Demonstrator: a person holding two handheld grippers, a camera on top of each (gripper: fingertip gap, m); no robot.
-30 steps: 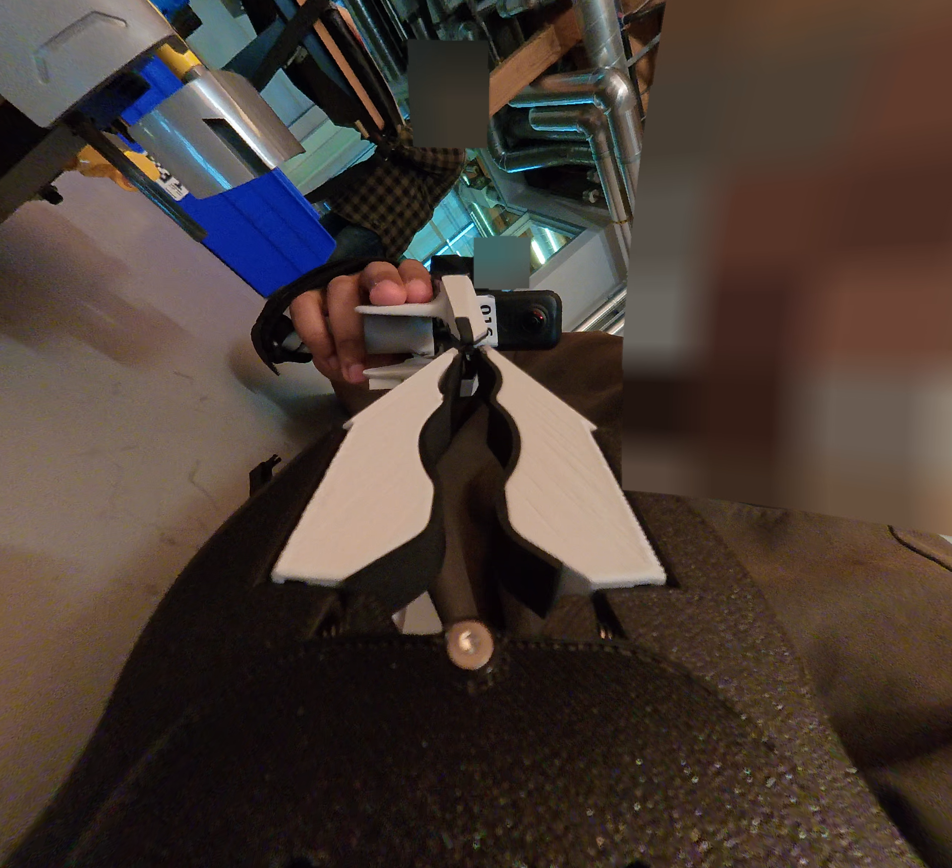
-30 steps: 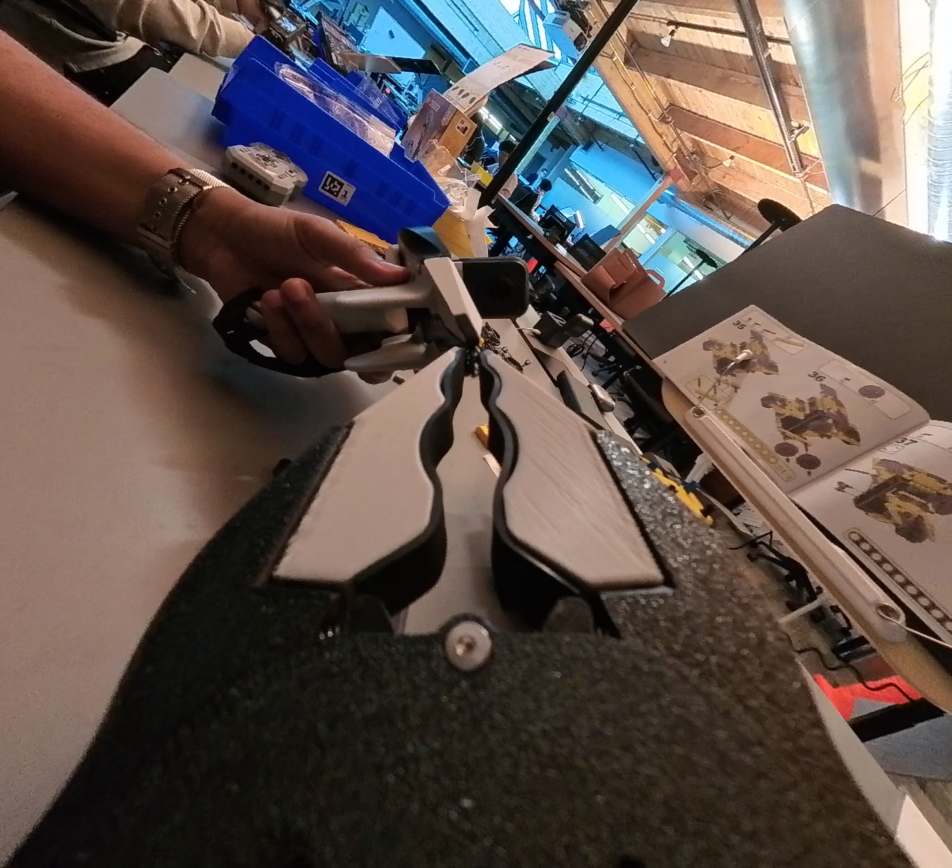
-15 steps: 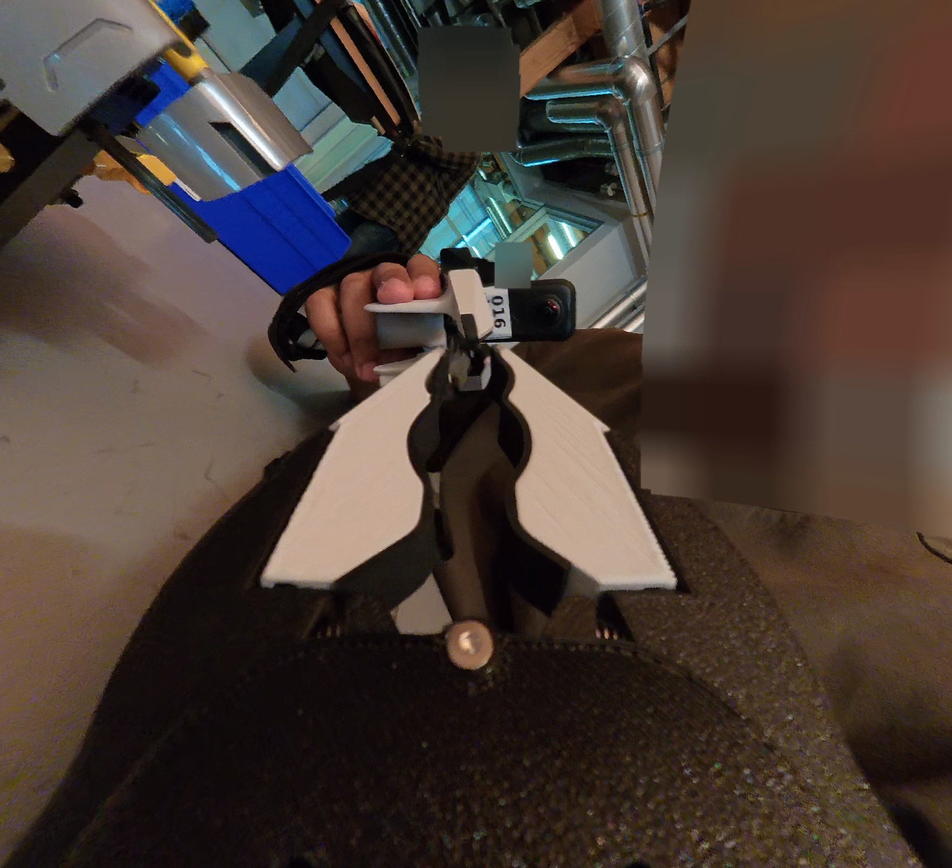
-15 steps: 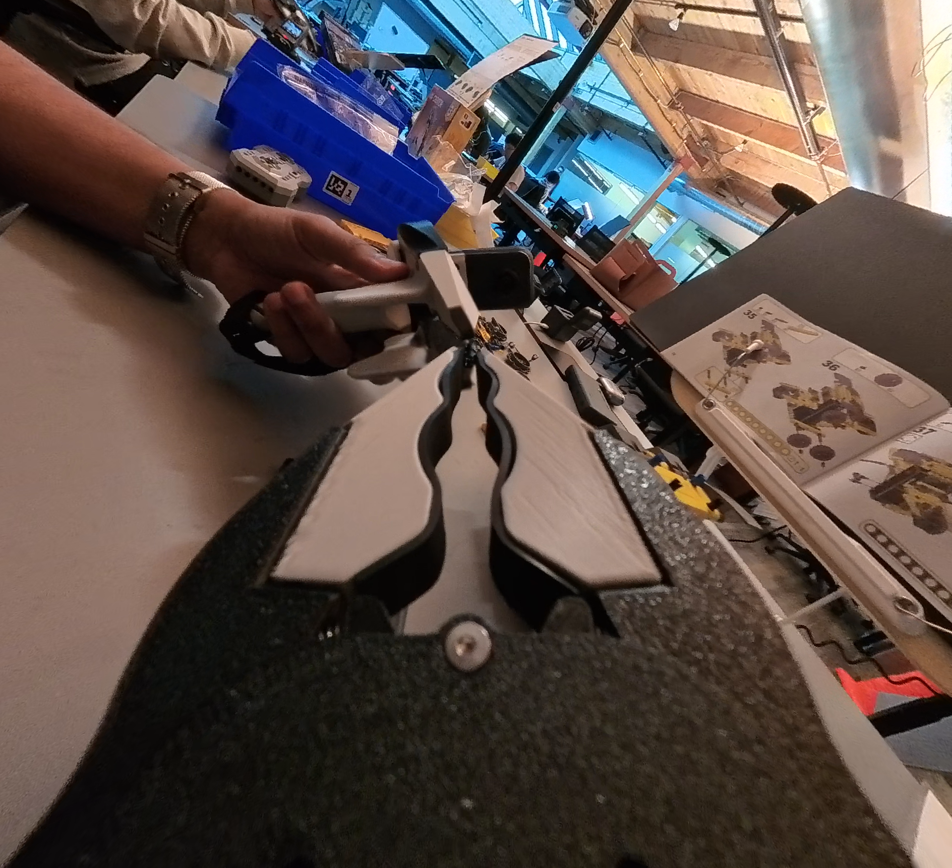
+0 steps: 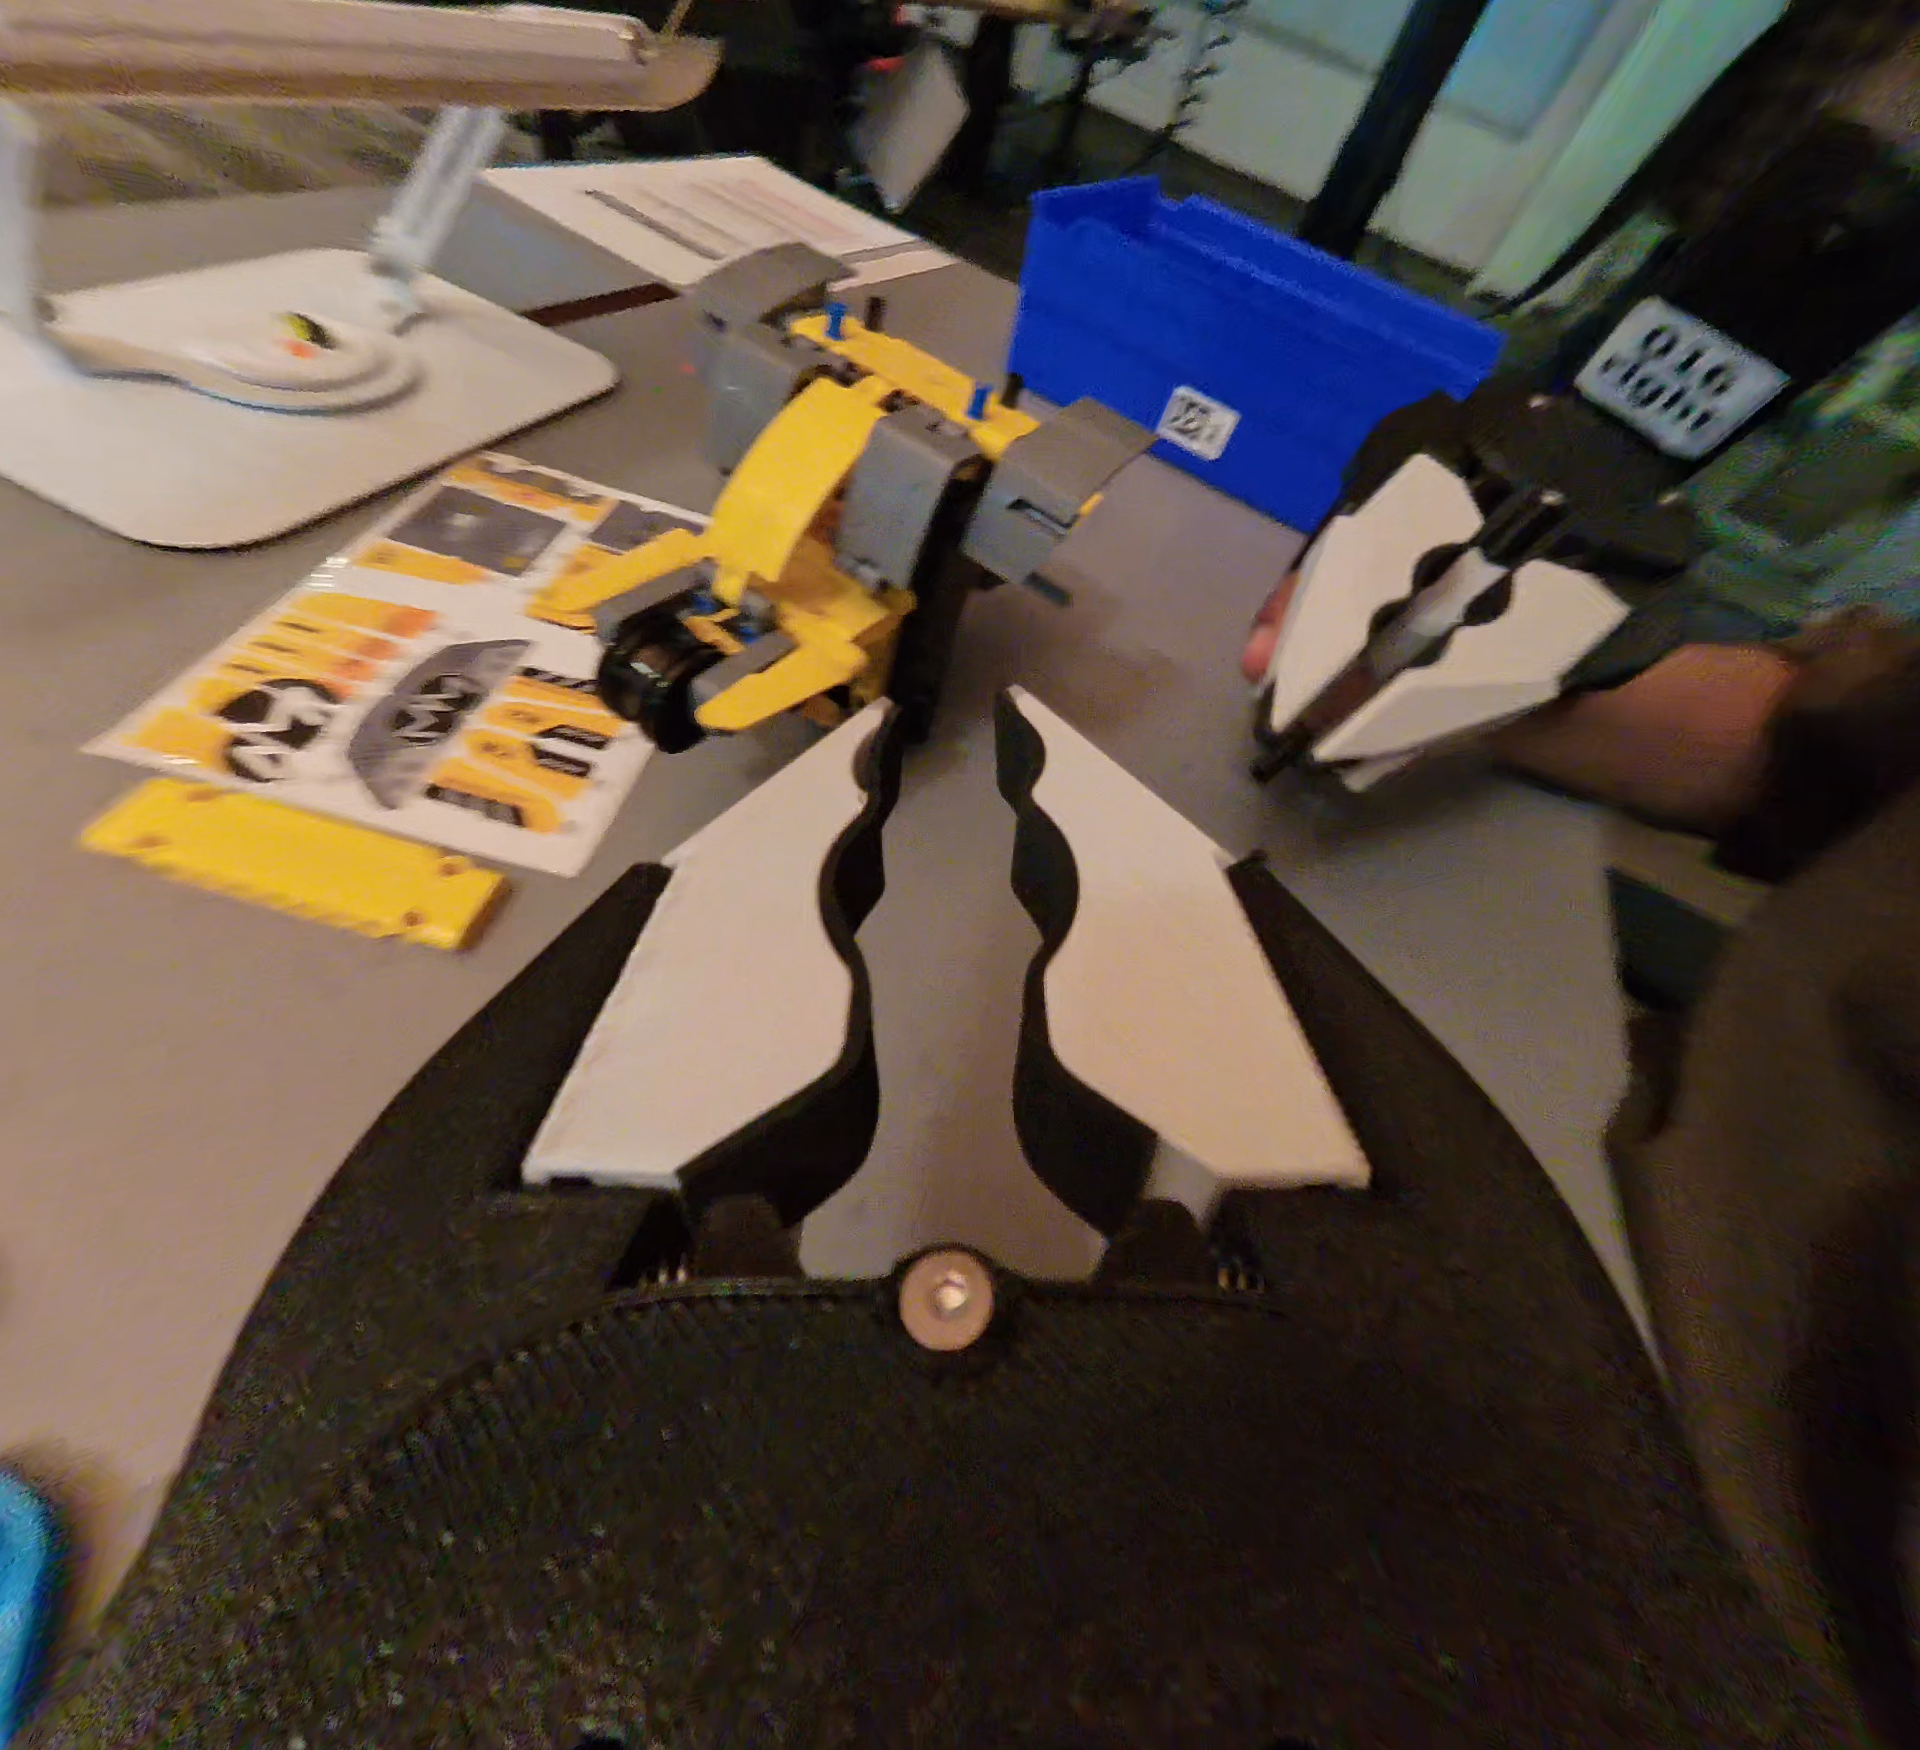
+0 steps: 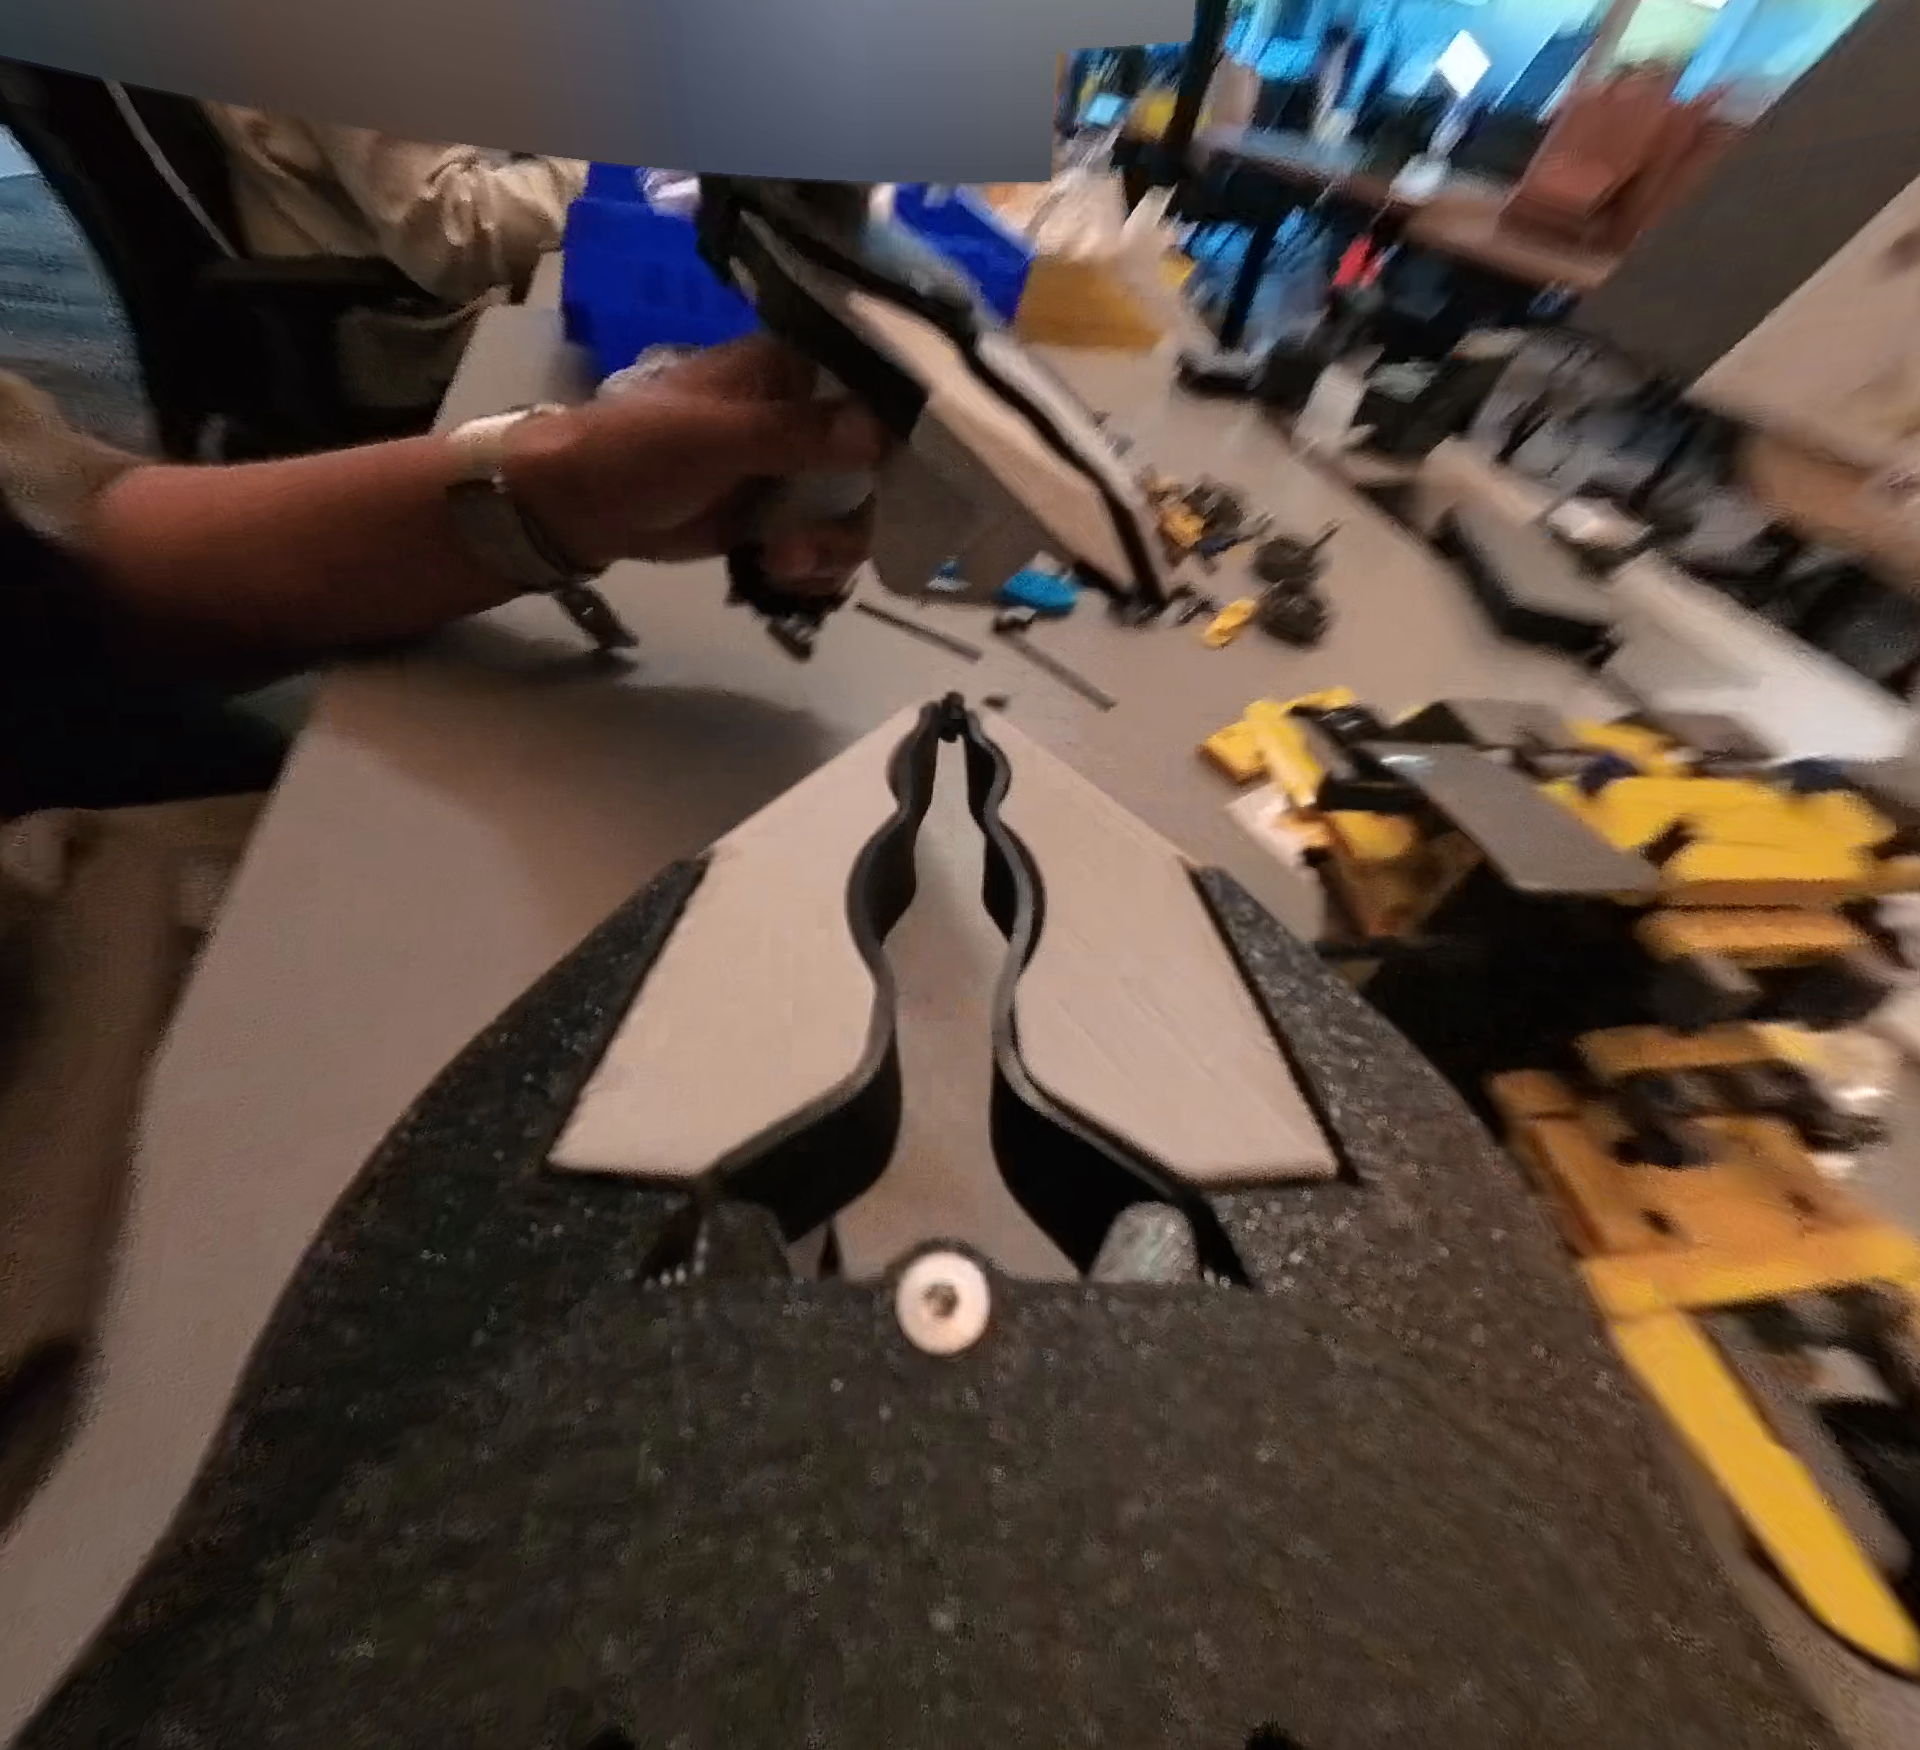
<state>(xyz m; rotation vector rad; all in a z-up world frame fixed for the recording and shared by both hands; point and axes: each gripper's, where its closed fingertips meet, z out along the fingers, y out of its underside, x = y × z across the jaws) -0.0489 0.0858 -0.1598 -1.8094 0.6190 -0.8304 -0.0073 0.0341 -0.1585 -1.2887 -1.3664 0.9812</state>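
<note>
My left gripper is open and empty, low over the grey table. Its tips are just short of a yellow and grey brick-built vehicle model. My right gripper is shut on a small black piece that sticks out of its tips. It hangs above the table with the model to its right. The right gripper also shows in the left wrist view, to the right of the model. The left gripper, held by a hand, shows in the right wrist view, tilted down to the table.
A sticker sheet and a flat yellow panel lie left of the model. A blue bin stands behind it, and a white stand base at the back left. Loose small pieces lie scattered beyond the left gripper. About 7 cm separates my left fingertips from my right. The flat yellow panel is closer to my left gripper, around 15 cm from its tips; the right tips are 25 cm off.
The two grippers were raised and tip to tip. They have parted and swung down towards the table. The left one has opened; the right one keeps the small black piece.
</note>
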